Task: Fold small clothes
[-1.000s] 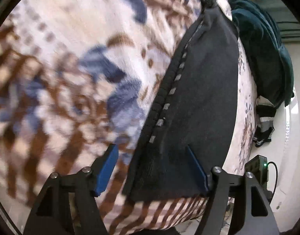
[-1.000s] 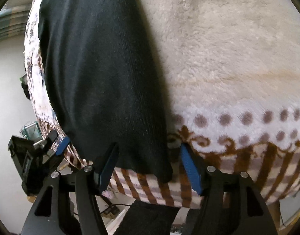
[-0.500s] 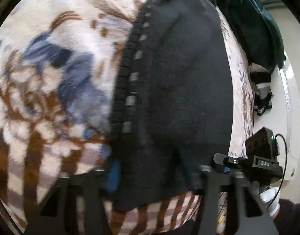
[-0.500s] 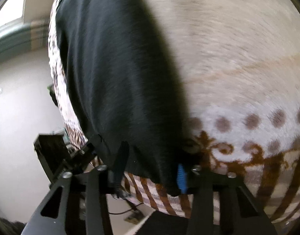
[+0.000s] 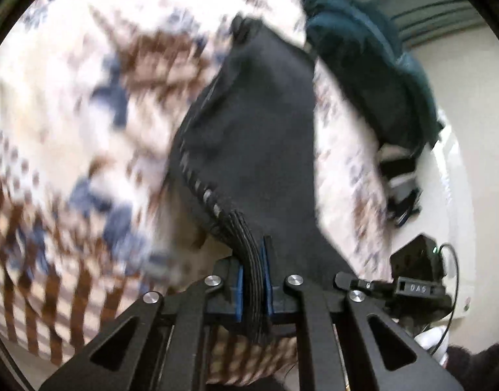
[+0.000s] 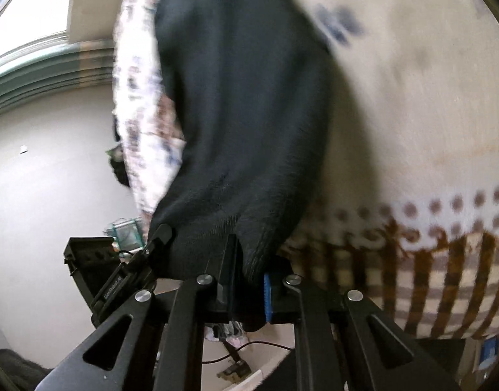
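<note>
**Both grippers pinch one black garment**

The left gripper [image 5: 253, 280] has its jaws drawn nearly together, the ribbed hem of the black garment [image 5: 259, 150] bunched between the blue pads. The right gripper [image 6: 249, 283] is likewise almost closed — clamped on the garment's other near corner. One garment, two grippers. It stretches toward 12 o'clock across one patterned fleece blanket [image 5: 70, 123]. At 2 o'clock in the left wrist view lies one dark teal cloth [image 5: 363, 75].

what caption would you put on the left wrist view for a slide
Left gripper shut on the ribbed corner of a black garment, lifting it off a patterned fleece blanket, with dark green clothing heaped beyond.
</note>
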